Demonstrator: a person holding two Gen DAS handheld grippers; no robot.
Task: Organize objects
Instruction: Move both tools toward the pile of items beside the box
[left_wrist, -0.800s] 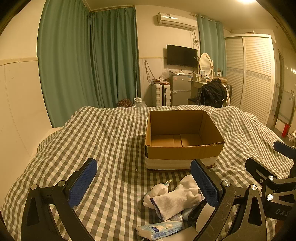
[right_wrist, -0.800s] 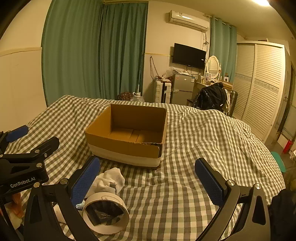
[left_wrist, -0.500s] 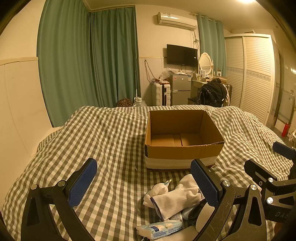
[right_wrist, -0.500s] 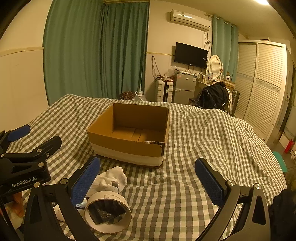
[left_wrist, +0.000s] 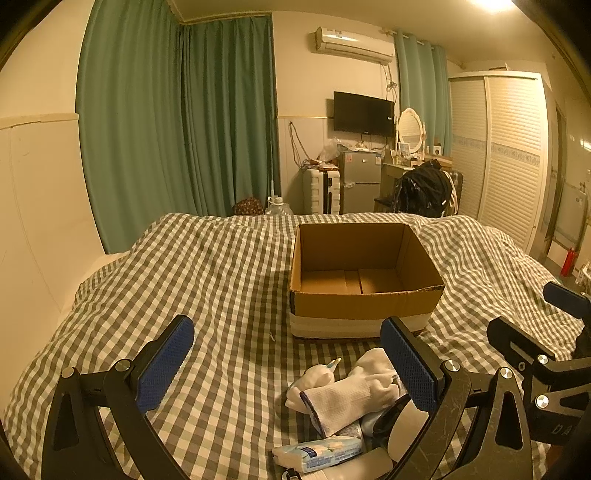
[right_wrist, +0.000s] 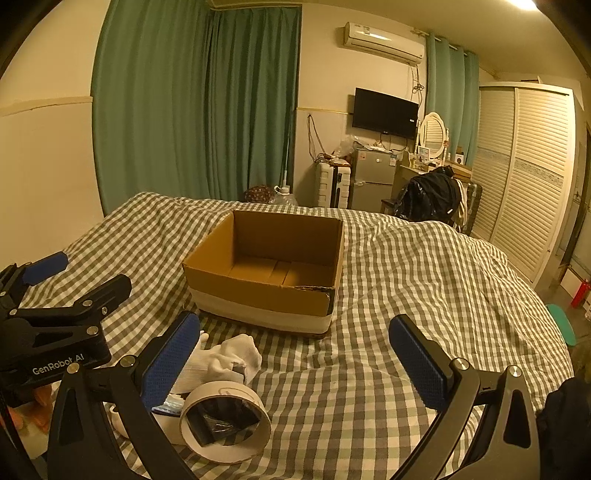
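Observation:
An open, empty cardboard box (left_wrist: 364, 302) (right_wrist: 266, 288) stands on the checked bedspread (left_wrist: 221, 280) (right_wrist: 424, 280). Nearer to me lies a small pile: white socks (left_wrist: 347, 397) (right_wrist: 231, 356), a tissue packet (left_wrist: 319, 448), and a wide roll of tape (right_wrist: 221, 421) on its side with something dark inside. My left gripper (left_wrist: 291, 363) hovers wide open over the cloth, the socks by its right finger. My right gripper (right_wrist: 295, 354) is also wide open, the tape roll and socks by its left finger. Neither holds anything.
The other gripper's black frame shows at the right edge of the left wrist view (left_wrist: 546, 362) and the left edge of the right wrist view (right_wrist: 55, 325). Past the bed stand green curtains (left_wrist: 177, 122), a small fridge (left_wrist: 360, 181), a wardrobe (left_wrist: 513, 155) and a chair with dark clothes (left_wrist: 424, 190).
The right wrist view has shifted slightly, so the box sits a little further right in it. The left wrist view and both grippers' opening look the same.

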